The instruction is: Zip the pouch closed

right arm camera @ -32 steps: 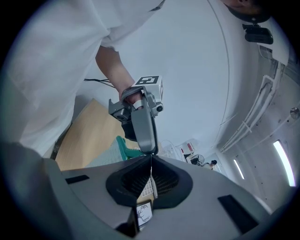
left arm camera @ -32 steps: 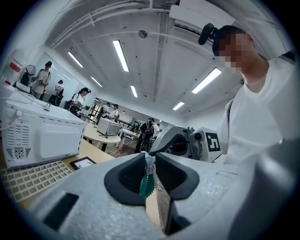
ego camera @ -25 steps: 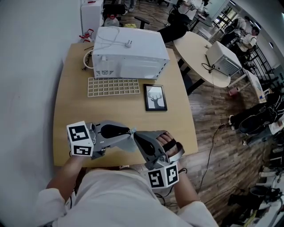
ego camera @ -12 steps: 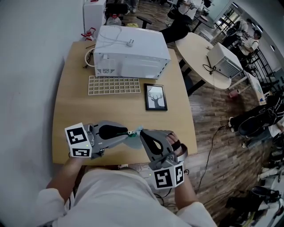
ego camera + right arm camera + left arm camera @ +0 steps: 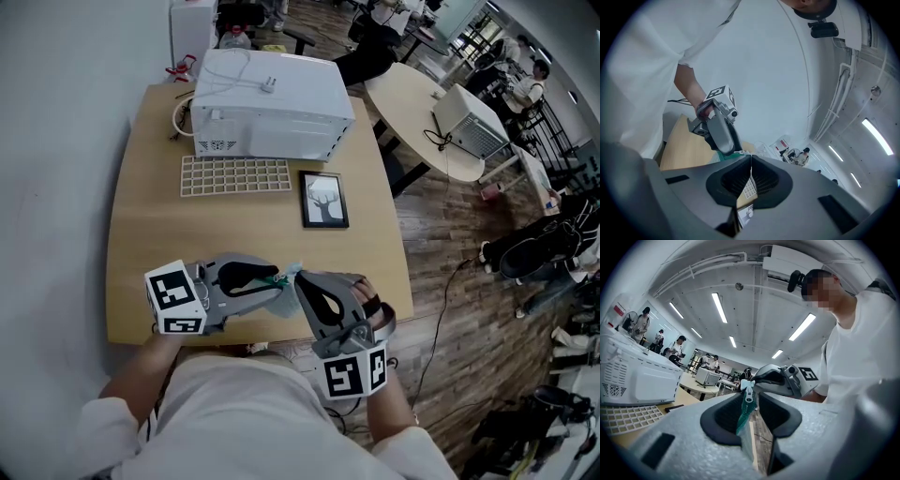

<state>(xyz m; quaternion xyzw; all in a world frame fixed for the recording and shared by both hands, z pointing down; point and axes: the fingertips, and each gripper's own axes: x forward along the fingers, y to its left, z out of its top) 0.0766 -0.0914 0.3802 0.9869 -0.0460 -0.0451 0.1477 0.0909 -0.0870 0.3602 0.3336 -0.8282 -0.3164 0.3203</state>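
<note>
A thin green pouch [image 5: 742,414] stands on edge between the jaws of my left gripper [image 5: 751,401]. Those jaws are opening, and a narrow gap shows beside the fabric. The zipper pull [image 5: 748,391], with a white tab, sits at the pouch's top edge. My right gripper [image 5: 752,382] is shut on it from the far side. In the head view the left gripper [image 5: 277,281] and right gripper [image 5: 298,277] meet tip to tip over the table's near edge, with a bit of the green pouch [image 5: 283,278] between them. In the right gripper view its own jaws [image 5: 751,159] are pressed together, facing the left gripper [image 5: 736,151].
A white microwave [image 5: 267,94] stands at the back of the wooden table [image 5: 141,234]. In front of it lie a white grid tray [image 5: 234,175] and a framed picture [image 5: 324,199]. A round table [image 5: 412,103] with equipment is off to the right, over wood floor.
The right gripper drew a little to the right early on, then held still. More of the green pouch edge shows between the tips. The left gripper barely moved.
</note>
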